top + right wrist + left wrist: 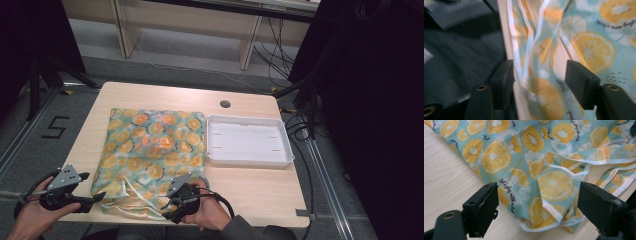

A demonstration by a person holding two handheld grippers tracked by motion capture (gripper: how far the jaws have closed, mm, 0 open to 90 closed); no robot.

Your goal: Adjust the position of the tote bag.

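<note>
Both tongs are held wide, nothing gripped. The teal orange-slice print cloth bag (152, 150) is best seized at its white-edged near hem, corners taken evenly.

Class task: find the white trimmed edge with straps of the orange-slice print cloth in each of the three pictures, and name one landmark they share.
High view: white trim and straps at the cloth's near edge, bottom centre.
Left gripper view: trim at lower centre, between the jaws.
Right gripper view: blurred straps run up the middle.
Shared landmark: the light wooden table.

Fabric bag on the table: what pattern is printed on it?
Orange citrus slices on light teal, white trim; the fabric bag shows best in the left gripper view.
</note>
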